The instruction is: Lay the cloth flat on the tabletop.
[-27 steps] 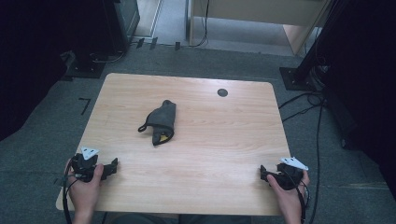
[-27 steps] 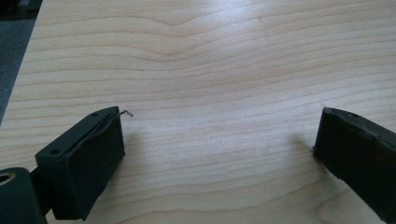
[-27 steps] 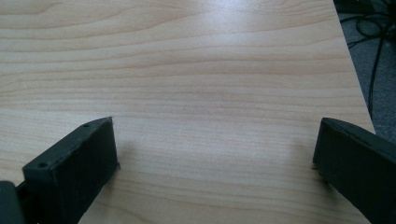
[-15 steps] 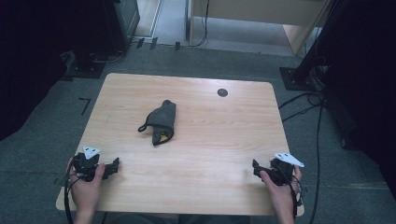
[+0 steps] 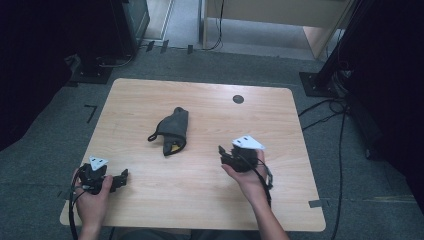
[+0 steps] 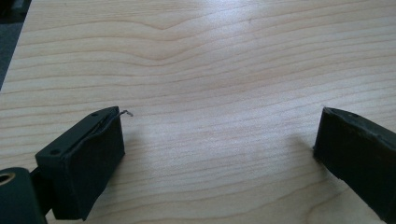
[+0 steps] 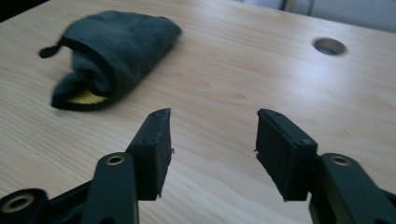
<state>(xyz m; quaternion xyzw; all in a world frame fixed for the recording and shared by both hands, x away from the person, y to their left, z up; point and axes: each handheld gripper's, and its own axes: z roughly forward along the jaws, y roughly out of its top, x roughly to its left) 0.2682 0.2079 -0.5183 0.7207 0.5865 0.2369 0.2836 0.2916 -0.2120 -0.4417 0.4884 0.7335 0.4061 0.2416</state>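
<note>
Right gripper (image 5: 223, 154) now much nearer middle of table (image 5: 280, 200), closer to dark pouch (image 5: 172, 129); left gripper (image 5: 121, 178) same spot by near left corner. Pouch lies mid-table, something yellow (image 7: 86, 98) peeking from mouth. Both sets of jaws wide apart, nothing between them. Step looks like reaching for pouch. Next: right gripper goes on to pouch, closes on cloth.

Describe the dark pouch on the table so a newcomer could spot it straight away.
Start at the wooden table; near its middle, slightly left, lies a dark grey cloth pouch. It is slumped on its side with a drawstring loop trailing off it, and something yellow shows in its open mouth. It is the one soft thing on the tabletop.
</note>
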